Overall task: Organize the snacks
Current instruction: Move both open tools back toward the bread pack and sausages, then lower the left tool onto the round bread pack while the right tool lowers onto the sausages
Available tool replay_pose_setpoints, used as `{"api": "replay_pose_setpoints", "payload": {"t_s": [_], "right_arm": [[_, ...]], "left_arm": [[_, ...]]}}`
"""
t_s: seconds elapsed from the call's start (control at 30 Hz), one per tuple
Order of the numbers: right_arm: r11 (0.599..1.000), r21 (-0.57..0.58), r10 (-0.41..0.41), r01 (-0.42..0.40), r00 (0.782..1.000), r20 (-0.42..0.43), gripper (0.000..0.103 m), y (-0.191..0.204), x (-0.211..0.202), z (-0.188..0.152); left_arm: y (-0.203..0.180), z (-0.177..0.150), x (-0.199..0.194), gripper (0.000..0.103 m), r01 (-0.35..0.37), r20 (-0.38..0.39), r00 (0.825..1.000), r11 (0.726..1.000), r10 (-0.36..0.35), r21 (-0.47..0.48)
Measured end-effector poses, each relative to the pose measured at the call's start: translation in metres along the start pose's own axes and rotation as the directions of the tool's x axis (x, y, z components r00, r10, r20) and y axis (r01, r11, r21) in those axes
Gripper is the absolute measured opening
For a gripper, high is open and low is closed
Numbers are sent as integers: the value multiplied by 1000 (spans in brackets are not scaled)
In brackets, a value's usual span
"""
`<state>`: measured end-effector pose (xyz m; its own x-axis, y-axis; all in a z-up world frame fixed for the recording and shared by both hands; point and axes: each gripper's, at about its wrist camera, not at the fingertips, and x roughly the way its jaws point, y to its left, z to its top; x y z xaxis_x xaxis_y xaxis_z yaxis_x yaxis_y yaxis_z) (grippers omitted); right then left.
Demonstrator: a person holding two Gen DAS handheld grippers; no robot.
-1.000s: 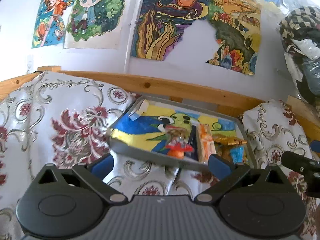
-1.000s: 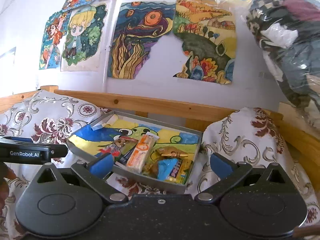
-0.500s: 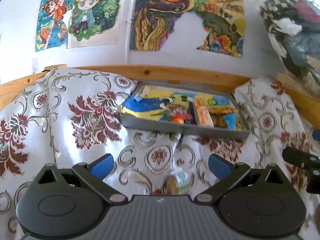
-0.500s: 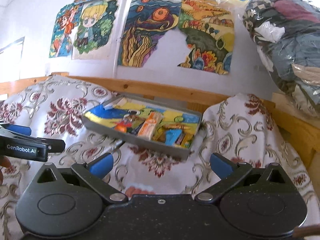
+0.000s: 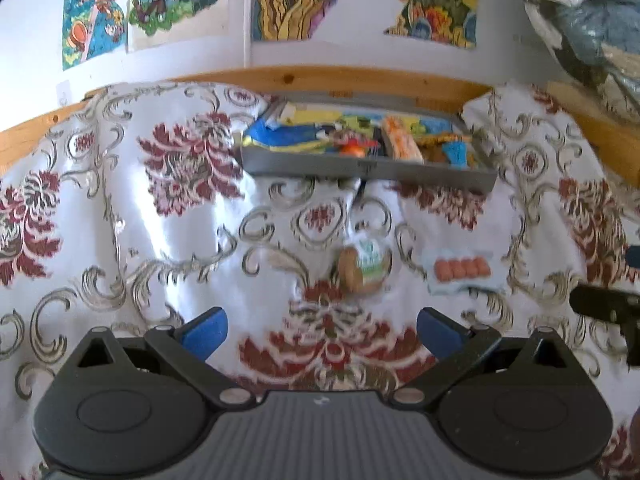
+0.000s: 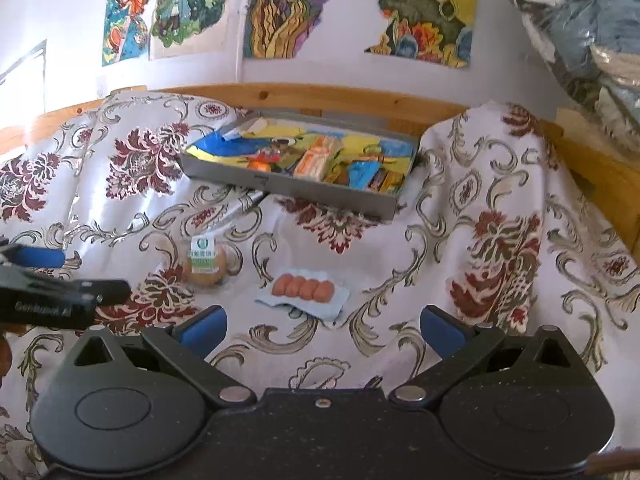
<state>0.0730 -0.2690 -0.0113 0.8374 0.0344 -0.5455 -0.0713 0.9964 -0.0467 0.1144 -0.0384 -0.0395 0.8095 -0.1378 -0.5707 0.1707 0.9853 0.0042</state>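
A grey tray (image 5: 372, 169) (image 6: 288, 188) holding several wrapped snacks rests on the floral cloth by the wooden rail. Nearer to me lie two loose snacks: a round brown cake with a green-and-white label (image 5: 363, 267) (image 6: 205, 263) and a pale blue packet of small sausages (image 5: 462, 270) (image 6: 303, 291). My left gripper (image 5: 320, 330) hovers open just short of the round cake, nothing between its blue pads. My right gripper (image 6: 322, 328) is open too, right in front of the sausage packet. Each gripper's tip shows at the edge of the other's view.
Floral white-and-red cloth (image 6: 500, 248) covers the surface in folds. A wooden rail (image 6: 320, 98) runs behind the tray, with painted pictures (image 6: 284, 8) on the wall above. A plastic-wrapped bundle (image 6: 592, 28) sits at the upper right.
Both grippers have pulled back and tilted down from the tray. The round cake and the sausage packet have come into view on the cloth in front of them.
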Motion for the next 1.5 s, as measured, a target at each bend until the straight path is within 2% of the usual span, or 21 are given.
{"api": "replay_pose_setpoints", "payload": {"t_s": [0.3, 0.7, 0.9, 1.07, 1.37, 1.5], "right_arm": [[999, 51, 9, -6, 998, -57, 102, -8, 13, -4], [998, 61, 20, -16, 998, -63, 102, -5, 30, -4], [996, 75, 48, -45, 998, -37, 102, -1, 40, -1], [997, 60, 59, -58, 998, -13, 102, 7, 53, -3], [998, 46, 38, -41, 998, 53, 102, 12, 70, -4], [998, 62, 19, -21, 999, 34, 102, 11, 90, -6]], "left_arm": [[1, -12, 6, 103, -18, -72, 997, 1000, 19, 25], [7, -8, 10, 103, -36, -83, 996, 999, 39, 34], [12, -3, 15, 103, -52, -92, 994, 998, 55, 38], [14, 7, 25, 102, -71, -103, 992, 997, 71, -3], [22, 21, 44, 102, -81, -102, 992, 996, 77, -35], [25, 23, 56, 102, -70, -109, 992, 996, 64, -53]]}}
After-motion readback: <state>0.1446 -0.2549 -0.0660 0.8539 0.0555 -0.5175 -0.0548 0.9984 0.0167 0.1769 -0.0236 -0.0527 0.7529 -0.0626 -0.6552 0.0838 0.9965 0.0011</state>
